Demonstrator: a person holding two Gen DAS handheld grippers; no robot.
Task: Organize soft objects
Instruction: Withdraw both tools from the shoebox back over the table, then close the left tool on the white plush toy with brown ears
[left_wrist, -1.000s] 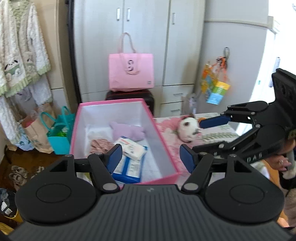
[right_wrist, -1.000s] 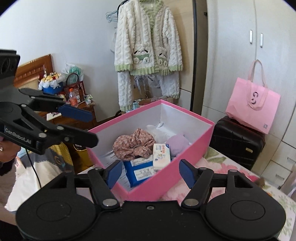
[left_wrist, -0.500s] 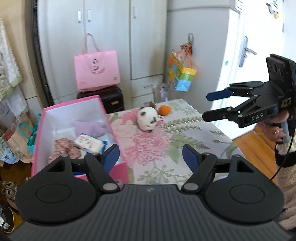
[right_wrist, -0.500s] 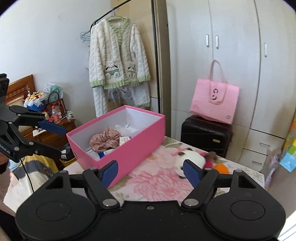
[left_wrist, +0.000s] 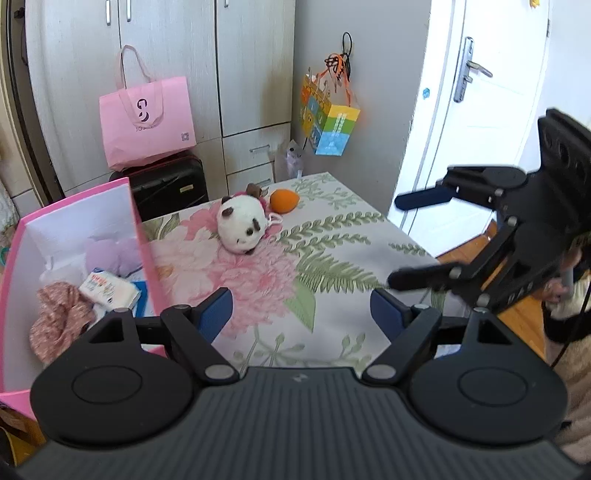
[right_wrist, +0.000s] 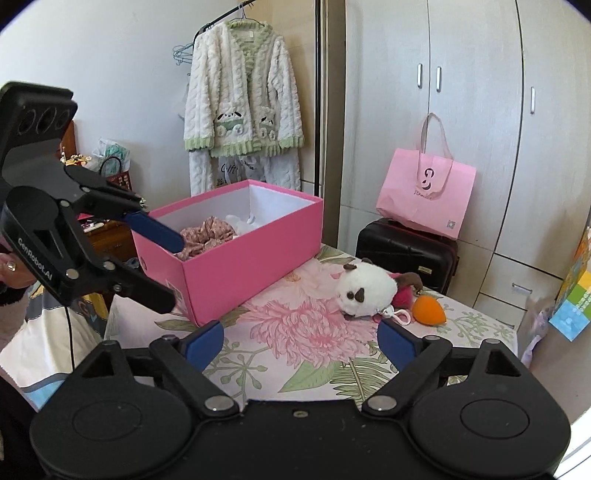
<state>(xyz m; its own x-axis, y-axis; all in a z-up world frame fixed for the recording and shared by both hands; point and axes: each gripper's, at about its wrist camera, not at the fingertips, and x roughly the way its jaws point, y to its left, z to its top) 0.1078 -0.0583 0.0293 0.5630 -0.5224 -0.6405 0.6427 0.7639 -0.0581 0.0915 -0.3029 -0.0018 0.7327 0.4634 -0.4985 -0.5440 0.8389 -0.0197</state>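
Here, two grippers are up over the floral table (left_wrist: 332, 236): the left gripper (left_wrist: 303, 314) and the right gripper (right_wrist: 301, 341), both spread wide and carrying nothing.

One pink box (right_wrist: 236, 258) sits at the table's left end, its lid off. Inside it the left wrist view shows four soft things: one floral fabric bundle (left_wrist: 59, 317) at the near end, one white tissue pack (left_wrist: 107, 290) beside it, one blue pack (left_wrist: 142, 295) partly hidden under that, and one lilac plush (left_wrist: 110, 253) toward the far wall.

Three loose things lie together at the table's far side, well apart from both grippers: one panda plush (left_wrist: 242, 225), one magenta toy (right_wrist: 402, 291) tucked behind it and touching it, and one orange sponge (left_wrist: 283, 201) just to its right.

The middle of the table between the box and the right edge is bare cloth. The panda plush lies near the box's far right corner, without touching it. The orange sponge sits close to the table's far edge.

Beyond the table stand one black suitcase (right_wrist: 406, 247) with one pink tote bag (right_wrist: 424, 192) on top.
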